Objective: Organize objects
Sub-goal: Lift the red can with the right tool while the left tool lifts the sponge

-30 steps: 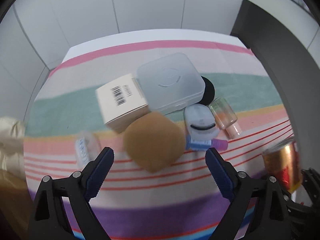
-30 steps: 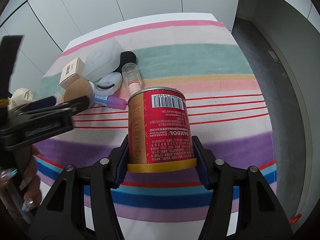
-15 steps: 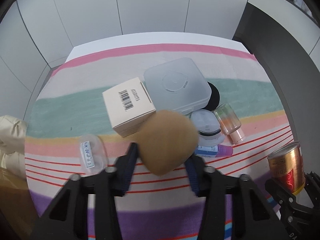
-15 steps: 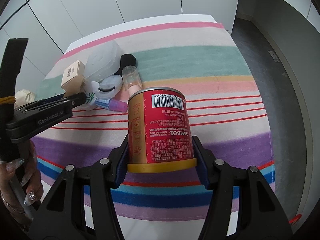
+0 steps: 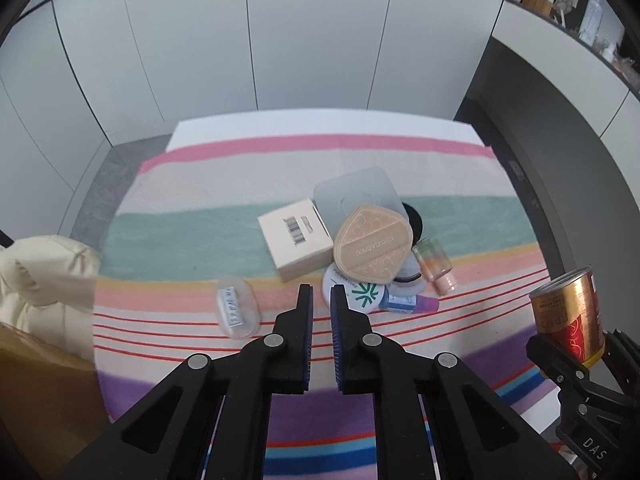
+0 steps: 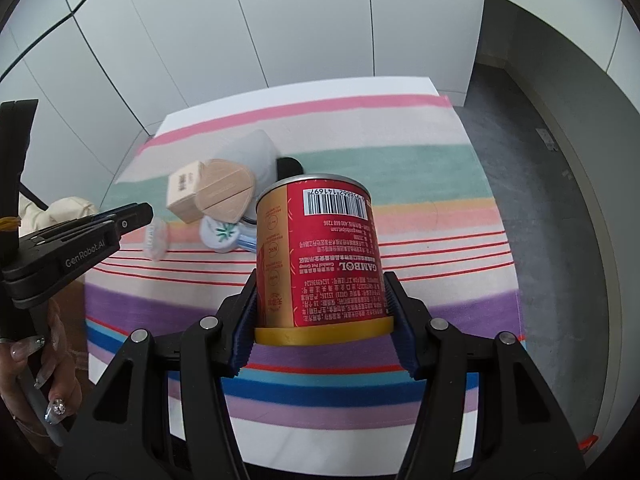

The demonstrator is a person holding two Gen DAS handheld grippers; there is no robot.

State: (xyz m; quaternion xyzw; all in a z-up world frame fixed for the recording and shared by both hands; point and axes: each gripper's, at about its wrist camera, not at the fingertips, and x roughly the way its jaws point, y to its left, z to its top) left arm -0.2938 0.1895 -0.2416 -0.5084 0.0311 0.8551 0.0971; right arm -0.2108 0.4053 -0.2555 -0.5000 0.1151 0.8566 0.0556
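Released since half a second ago, the tan puff point(image 5: 373, 243) now lies atop the pile at centre frame, while the left gripper point(image 5: 321, 299) sits clenched and empty below it. Soft, light, it wants an edge pinch. The right gripper point(image 6: 322, 312) clamps the rigid can point(image 6: 320, 252) low.

Both wrist cameras look down along their grippers from the table's point(image 5: 360, 128) near edge, sharing the central clutter; the right sits closer.

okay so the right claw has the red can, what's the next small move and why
Probably set the can down upright on bare cloth right of the pile. The right claw is shut on it above the cloth, and the left claw is shut, holding nothing.
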